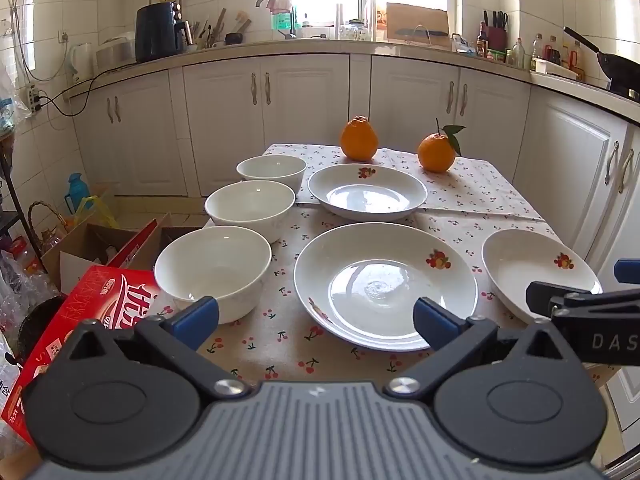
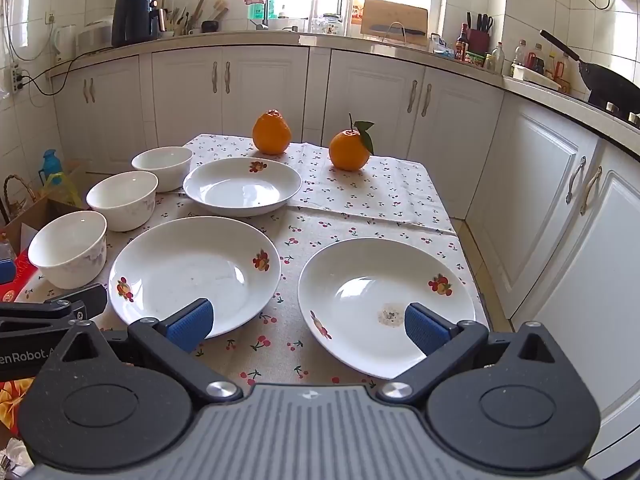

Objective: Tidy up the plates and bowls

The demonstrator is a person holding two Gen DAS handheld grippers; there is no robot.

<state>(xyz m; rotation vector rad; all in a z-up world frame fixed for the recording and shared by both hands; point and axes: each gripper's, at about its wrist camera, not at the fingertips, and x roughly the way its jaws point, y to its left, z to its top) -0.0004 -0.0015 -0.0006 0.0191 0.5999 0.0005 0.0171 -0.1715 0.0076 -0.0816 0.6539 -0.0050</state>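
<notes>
- Three white bowls sit in a row along the left edge of the desk [image 1: 460,200]: the near bowl [image 1: 214,270], the middle bowl [image 1: 250,208] and the far bowl [image 1: 272,170]. They stand apart and unstacked, which suggests nesting them is part of the job.
- Three fruit-printed plates lie singly on the cherry cloth: the far plate [image 1: 367,192], the centre plate [image 1: 386,284] and the right plate [image 2: 386,304], near the desk's right edge. None overlaps another, so stacking has not begun.
- The left gripper [image 1: 316,316] hovers above the near side of the desk, jaws wide and empty, angled down between the near bowl and the centre plate.
- The right gripper [image 2: 308,322] hangs likewise, jaws wide with nothing in them, between the centre plate and the right plate.
- Two oranges [image 1: 359,138] stand at the far end, clear of the crockery.
</notes>
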